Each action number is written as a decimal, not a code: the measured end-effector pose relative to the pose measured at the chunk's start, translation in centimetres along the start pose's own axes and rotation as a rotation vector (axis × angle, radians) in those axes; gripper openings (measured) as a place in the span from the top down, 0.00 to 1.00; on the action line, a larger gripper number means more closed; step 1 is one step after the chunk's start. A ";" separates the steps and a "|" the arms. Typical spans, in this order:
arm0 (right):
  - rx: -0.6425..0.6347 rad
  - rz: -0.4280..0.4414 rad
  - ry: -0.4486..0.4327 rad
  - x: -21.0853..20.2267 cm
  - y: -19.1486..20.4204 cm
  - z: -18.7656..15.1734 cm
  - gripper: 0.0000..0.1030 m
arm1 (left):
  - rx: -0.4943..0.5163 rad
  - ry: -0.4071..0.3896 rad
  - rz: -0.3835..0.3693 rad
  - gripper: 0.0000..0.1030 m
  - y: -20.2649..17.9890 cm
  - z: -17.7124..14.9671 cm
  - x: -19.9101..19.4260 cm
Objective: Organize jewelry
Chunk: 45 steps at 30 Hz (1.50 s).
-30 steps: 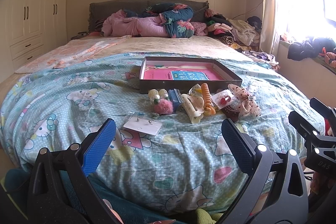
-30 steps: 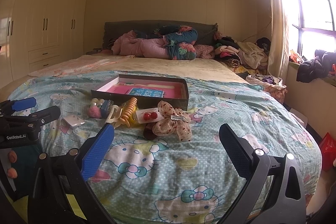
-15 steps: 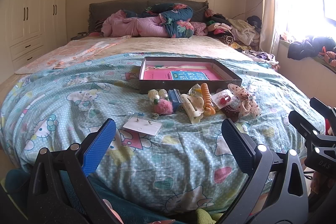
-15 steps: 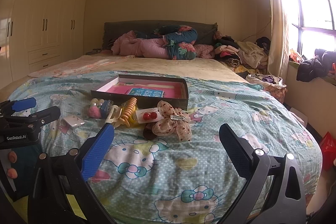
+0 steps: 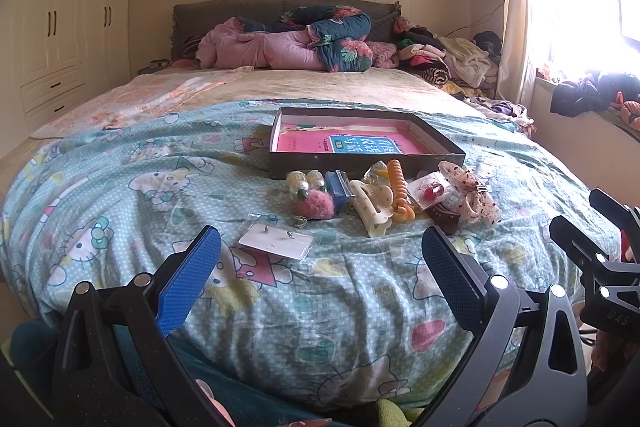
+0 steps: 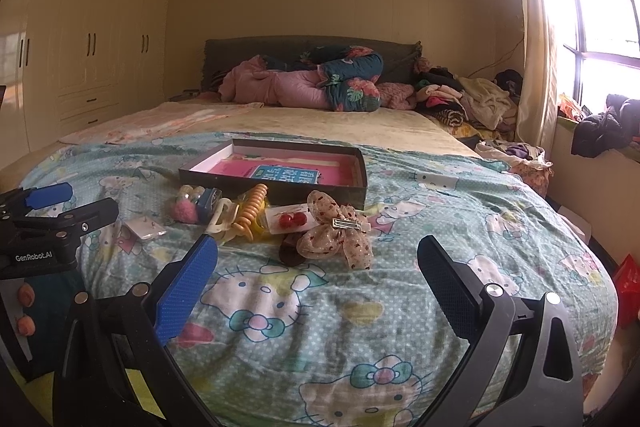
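- Both the left hand-held gripper (image 5: 320, 259) and the right hand-held gripper (image 6: 318, 269) hang spread wide, grasping nothing.
- The hair clips (image 5: 374, 205), bow (image 6: 340, 235) and earring card (image 5: 276, 243) lie just in front of the box (image 5: 440, 149) on the bed (image 5: 120, 187).
- Risk, I judge: the soft quilt could let the flat earring card slide away from closing fingers.

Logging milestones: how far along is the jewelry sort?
Nothing looks done: the box holds only a pink booklet. Nothing in hand: left claw and right claw are open, short of the pile. Left: earring card, claw clip, spiral hair tie, bow clip.
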State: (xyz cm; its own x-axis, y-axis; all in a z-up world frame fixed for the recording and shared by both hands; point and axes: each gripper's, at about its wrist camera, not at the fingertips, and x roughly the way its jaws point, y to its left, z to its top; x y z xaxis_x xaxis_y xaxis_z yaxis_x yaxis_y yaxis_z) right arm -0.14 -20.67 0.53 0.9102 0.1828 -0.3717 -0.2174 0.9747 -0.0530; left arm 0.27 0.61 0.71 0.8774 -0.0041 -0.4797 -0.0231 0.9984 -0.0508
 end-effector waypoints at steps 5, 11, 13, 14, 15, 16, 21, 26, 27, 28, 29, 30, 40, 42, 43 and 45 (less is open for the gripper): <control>-0.020 0.031 0.016 0.6 0.7 -0.1 0.06 | -0.001 -0.003 0.003 0.10 0.5 0.3 0.3; -0.043 0.074 0.045 1.8 1.6 0.0 0.06 | -0.038 0.003 0.014 0.10 1.7 0.4 1.0; -0.056 0.090 0.053 2.3 2.2 0.1 0.06 | -0.058 0.005 0.013 0.10 2.3 0.6 1.2; -0.062 0.097 0.055 2.5 2.3 0.1 0.06 | -0.067 0.007 0.016 0.10 2.5 0.7 1.4; -0.071 0.104 0.058 2.7 2.5 0.2 0.06 | -0.078 0.009 0.019 0.10 2.9 0.8 1.6; -0.075 0.108 0.063 3.1 2.7 0.3 0.06 | -0.086 0.016 0.019 0.10 3.2 0.9 1.8; -0.058 0.126 0.112 5.3 2.8 0.7 0.06 | -0.113 0.066 0.040 0.10 4.4 1.6 3.6; -0.043 0.133 0.147 7.1 2.6 1.1 0.06 | -0.108 0.110 0.039 0.10 4.6 2.6 5.7; -0.043 0.133 0.154 7.5 2.5 1.2 0.06 | -0.101 0.118 0.038 0.10 4.5 2.8 6.2; -0.045 0.128 0.159 7.8 2.4 1.3 0.06 | -0.096 0.126 0.040 0.10 4.5 3.0 6.5; -0.048 0.122 0.163 8.1 2.2 1.4 0.06 | -0.087 0.134 0.040 0.10 4.4 3.2 7.0; -0.047 0.119 0.167 8.5 2.0 1.4 0.06 | -0.073 0.144 0.034 0.10 4.3 3.4 7.6; 0.003 0.055 0.225 11.8 -0.7 2.1 0.06 | -0.069 0.274 -0.034 0.11 4.1 4.0 12.3; 0.013 0.045 0.239 12.5 -1.3 2.1 0.06 | -0.051 0.295 -0.041 0.13 3.5 3.9 13.0; 0.017 0.038 0.247 12.8 -1.6 2.0 0.06 | -0.043 0.310 -0.037 0.17 3.3 3.9 13.5; 0.030 0.035 0.267 13.5 -2.2 1.9 0.06 | -0.048 0.337 -0.036 0.25 3.3 3.9 14.5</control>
State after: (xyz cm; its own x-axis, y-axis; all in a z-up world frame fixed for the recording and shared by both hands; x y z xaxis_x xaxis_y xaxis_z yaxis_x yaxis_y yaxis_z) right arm 13.31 -20.10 -2.59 0.7762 0.1801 -0.6042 -0.2329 0.9725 -0.0093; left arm 14.72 4.07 -3.02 0.6703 -0.0655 -0.7392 -0.0247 0.9936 -0.1105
